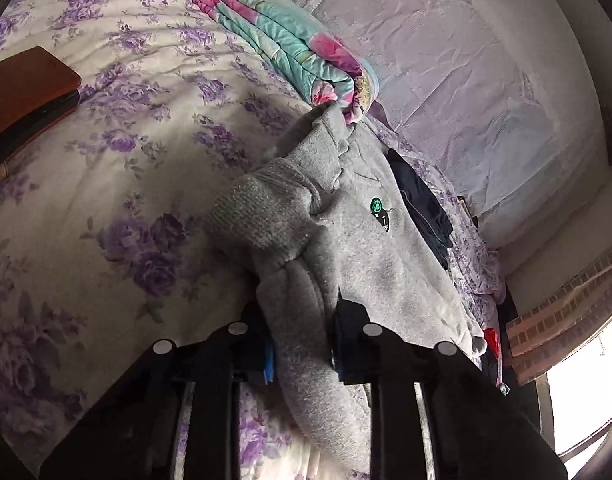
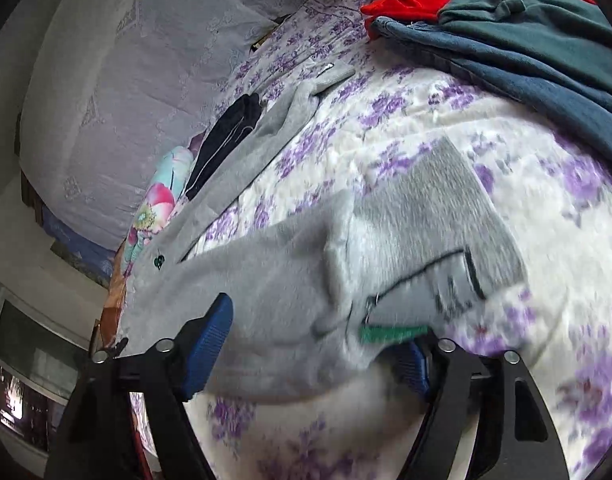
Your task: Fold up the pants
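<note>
While the grey sweatpants [image 1: 358,240] lay stretched across the purple-flowered bedspread [image 1: 118,184], a bunched fold near one ribbed cuff [image 1: 262,208] was held clenched in the left gripper [image 1: 302,344], its jaws closed on the thick fleece. At the other end, the right gripper [image 2: 318,344] was seen with its blue pads [image 2: 210,340] spread wide on either side of the waistband, near the green tag [image 2: 390,334]; cloth lay between the jaws, but no squeeze on it was shown, so that side was judged released. Beyond the sweatpants, a folded dark garment [image 1: 422,204] and a rolled floral quilt [image 1: 290,48] were lying against the wall side of the bedspread, and a pile of red, blue and green clothes [image 2: 506,28] was heaped past the waistband. A slip was judged the main risk: with only one end pinched, the heavy fabric could be dragged crooked, or the bulky fold could be lost from the left jaws. The dark garment could also be snagged and pulled along if the leg were swept across it
</note>
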Demonstrator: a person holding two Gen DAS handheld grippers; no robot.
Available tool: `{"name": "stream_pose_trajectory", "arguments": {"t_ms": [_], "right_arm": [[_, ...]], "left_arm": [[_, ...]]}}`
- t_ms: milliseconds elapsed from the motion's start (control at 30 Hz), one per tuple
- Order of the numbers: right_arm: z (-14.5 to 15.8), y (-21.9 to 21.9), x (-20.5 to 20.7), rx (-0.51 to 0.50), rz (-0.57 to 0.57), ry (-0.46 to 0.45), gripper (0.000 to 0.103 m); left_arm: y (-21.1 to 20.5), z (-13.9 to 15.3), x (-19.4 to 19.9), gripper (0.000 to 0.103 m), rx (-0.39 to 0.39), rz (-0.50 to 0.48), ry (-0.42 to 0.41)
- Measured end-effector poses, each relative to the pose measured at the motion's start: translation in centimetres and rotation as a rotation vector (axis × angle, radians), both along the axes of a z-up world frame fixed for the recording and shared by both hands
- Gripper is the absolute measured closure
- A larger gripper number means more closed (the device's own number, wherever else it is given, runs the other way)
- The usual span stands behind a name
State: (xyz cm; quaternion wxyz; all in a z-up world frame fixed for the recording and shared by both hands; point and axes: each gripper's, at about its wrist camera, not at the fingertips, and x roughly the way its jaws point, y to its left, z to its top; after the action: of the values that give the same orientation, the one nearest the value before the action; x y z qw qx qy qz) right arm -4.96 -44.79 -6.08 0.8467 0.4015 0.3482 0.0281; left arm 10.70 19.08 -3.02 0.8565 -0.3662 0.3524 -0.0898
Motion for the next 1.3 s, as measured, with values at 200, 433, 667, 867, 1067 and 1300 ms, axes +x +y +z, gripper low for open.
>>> {"name": "stream_pose_trajectory", "arguments": {"t_ms": [200,433,667,867,1067,1300], "right_arm": [[3.4,-3.2,2.4,0.06,-0.003,-0.128,0.085],[-1.0,-3.0,1.4,-0.038,0.08,0.012,0.073],[5.1,-6.3,-3.4,-0.34,-0.211,-0.042,0.034],[8.2,0.0,0.4,-0.489,-0.039,-0.17,0.034],[4.2,9.2,6.9,-0.551,0.221,-0.088,0.02],[3.0,9.1,7.6,-0.521,0.264,-0.012,0.016]], "left_arm": [[0.1,2.0,-3.0,0.088,0.041,-0.007,-0.047],[1.4,-1.0,-5.2,0.084,0.011,-0.037,-0.011],[2.3,4.1,-8.1,0.047,0.253,0.114,-0.067],[0.3,7.9,-6.0,0.044,0.231,0.057,-0.141],[-5.9,5.6,-0.6,0.019,0.326,-0.104,-0.056],[-7.4,4.3,-0.5,0.019,0.417,-0.097,-0.049]]}}
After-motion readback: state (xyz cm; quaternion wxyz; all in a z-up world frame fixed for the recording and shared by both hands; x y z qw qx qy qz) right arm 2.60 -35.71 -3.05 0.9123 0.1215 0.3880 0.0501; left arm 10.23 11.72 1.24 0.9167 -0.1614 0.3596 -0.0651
